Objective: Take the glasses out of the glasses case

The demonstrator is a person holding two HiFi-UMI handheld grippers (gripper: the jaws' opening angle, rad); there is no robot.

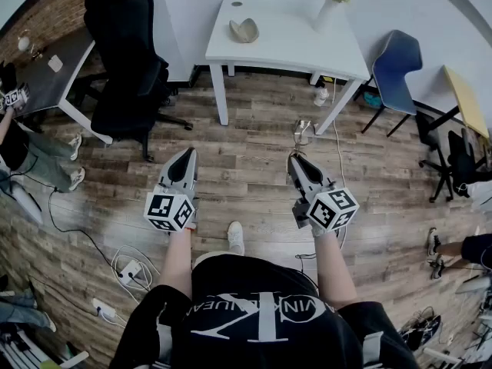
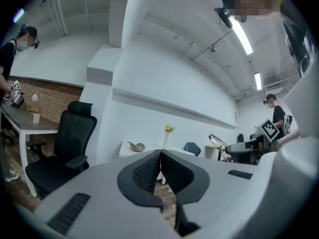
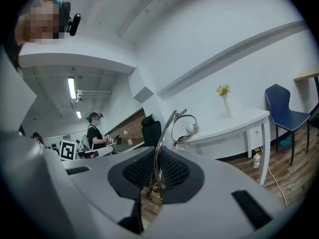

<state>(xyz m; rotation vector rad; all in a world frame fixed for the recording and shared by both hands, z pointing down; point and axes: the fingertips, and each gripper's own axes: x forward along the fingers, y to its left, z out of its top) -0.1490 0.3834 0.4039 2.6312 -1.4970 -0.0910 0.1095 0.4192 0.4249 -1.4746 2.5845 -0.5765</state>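
Thin metal-framed glasses (image 3: 183,119) stick up from my right gripper (image 3: 158,159), which is shut on one of their arms. In the head view the glasses (image 1: 301,132) hang just past the right gripper (image 1: 297,162), over the wooden floor and short of the white table (image 1: 300,48). The grey glasses case (image 1: 244,30) lies open on that table. My left gripper (image 1: 187,154) is held level beside the right one; its jaws (image 2: 160,156) are shut with nothing between them. From the left gripper view the glasses (image 2: 219,144) show at the right, the case (image 2: 136,146) far ahead.
A white vase with yellow flowers (image 1: 328,6) stands on the table's right part. A black office chair (image 1: 127,68) is to the left, a blue chair (image 1: 398,66) to the right. Cables and a power strip (image 1: 129,270) lie on the floor. Other people stand around.
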